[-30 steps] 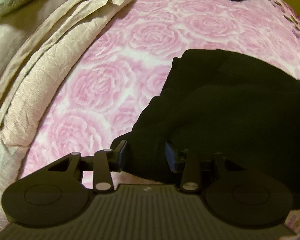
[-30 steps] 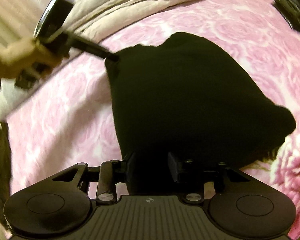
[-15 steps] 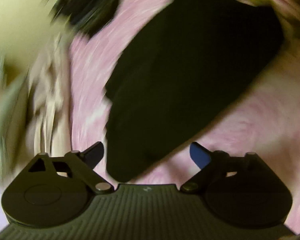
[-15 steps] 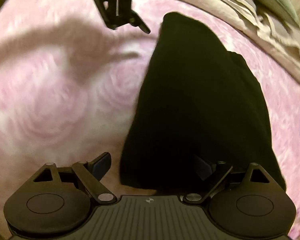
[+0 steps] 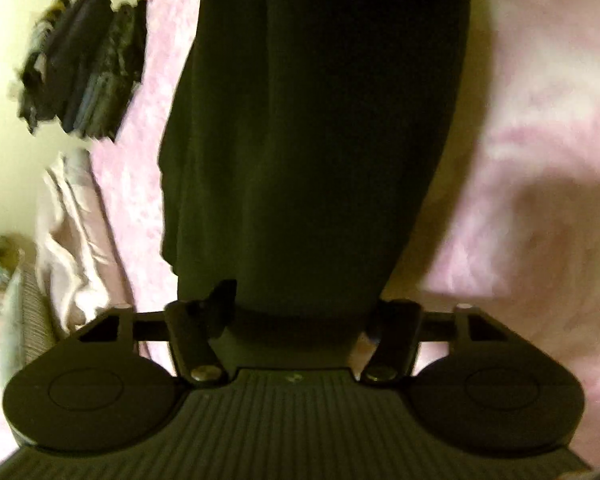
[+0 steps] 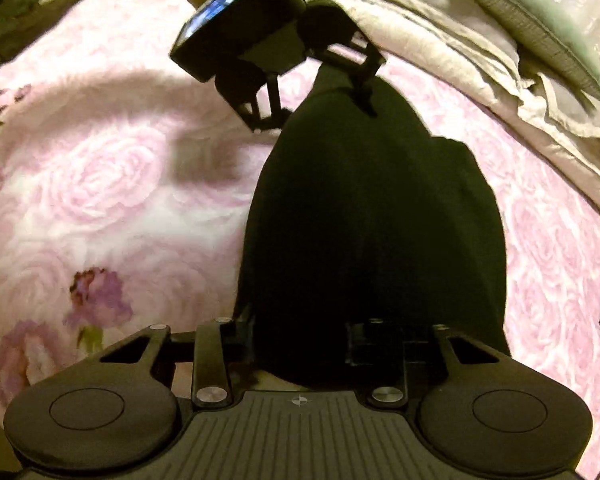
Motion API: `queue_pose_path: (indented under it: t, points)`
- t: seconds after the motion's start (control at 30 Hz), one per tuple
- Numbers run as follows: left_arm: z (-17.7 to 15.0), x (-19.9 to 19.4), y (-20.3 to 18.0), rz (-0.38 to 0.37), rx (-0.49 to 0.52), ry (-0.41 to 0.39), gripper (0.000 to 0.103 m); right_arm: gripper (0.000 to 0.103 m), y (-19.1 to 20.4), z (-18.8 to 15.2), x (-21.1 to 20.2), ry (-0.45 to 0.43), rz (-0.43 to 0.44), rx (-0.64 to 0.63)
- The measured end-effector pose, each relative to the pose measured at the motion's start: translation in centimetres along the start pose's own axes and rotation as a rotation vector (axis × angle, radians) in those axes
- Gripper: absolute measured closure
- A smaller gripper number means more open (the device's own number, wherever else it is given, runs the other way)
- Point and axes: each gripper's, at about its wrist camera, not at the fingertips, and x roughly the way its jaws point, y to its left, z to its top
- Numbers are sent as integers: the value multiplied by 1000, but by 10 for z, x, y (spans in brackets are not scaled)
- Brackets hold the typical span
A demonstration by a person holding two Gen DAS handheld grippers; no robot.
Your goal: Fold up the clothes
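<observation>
A pink rose-patterned bedspread (image 6: pixel 100 184) covers the bed, with a beige quilt (image 6: pixel 480 64) bunched along its far edge. On it lies a black garment (image 6: pixel 372 232), stretched lengthwise between the two grippers. The right gripper (image 6: pixel 300 344) has its jaws clamped on the near end. The left gripper (image 5: pixel 300 308) grips the opposite end. A stack of dark clothes (image 5: pixel 84 64) sits beyond, blurred.

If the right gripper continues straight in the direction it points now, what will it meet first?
The black garment: its near end already sits between the jaws of the right gripper. Farther along that line, the left gripper holds the garment's far end, though depth is uncertain.
</observation>
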Motion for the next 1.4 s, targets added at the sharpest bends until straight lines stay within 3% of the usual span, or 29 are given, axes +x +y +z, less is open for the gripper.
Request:
queue_pose_path:
  t: [0.03,0.13,0.33,0.5,0.53,0.67,0.7,0.83,1.03,1.1,1.13,1.17,1.23,1.4]
  points:
    - [4,-2,4,-13,-14,15,64,66,-3,-2,-3,-7,15,-2]
    - [12,-18,13,-29,-79,62,72,65,-7,-7,-10,-22,56,-7]
    - [43,-64,16,-88,-263,186,78,65,-6,-24,-31,-39,89,-98]
    - [84,-114,-10,-188,-532,296,78,58,9,-52,-50,-14,52,-193]
    - [89,-118,-15,-183,-572,302,78,53,16,-60,-53,-5,33,-208]
    - [107,-132,-34,-160,-730,324,78,4,53,-89,-64,-20,-98,-297]
    - [112,-136,-39,-155,-770,329,78,3,64,-94,-66,-34,-124,-327]
    - [121,-146,-48,-132,-904,338,78,3,103,-109,-62,-82,-193,-446]
    - [120,-145,-39,-104,-930,333,78,4,119,-110,-16,-176,-279,-619]
    - [124,-145,-45,-89,-931,349,78,20,115,-109,2,-183,-288,-643]
    - [127,-144,-47,-80,-934,361,78,39,109,-108,7,-176,-278,-649]
    - [130,-144,-48,-74,-940,372,78,41,102,-109,6,-177,-246,-646]
    - [141,-146,-46,-72,-974,387,78,55,88,-112,0,-187,-188,-658]
    - [193,-161,-32,-90,-1057,369,78,62,40,-135,-36,-204,-169,-720]
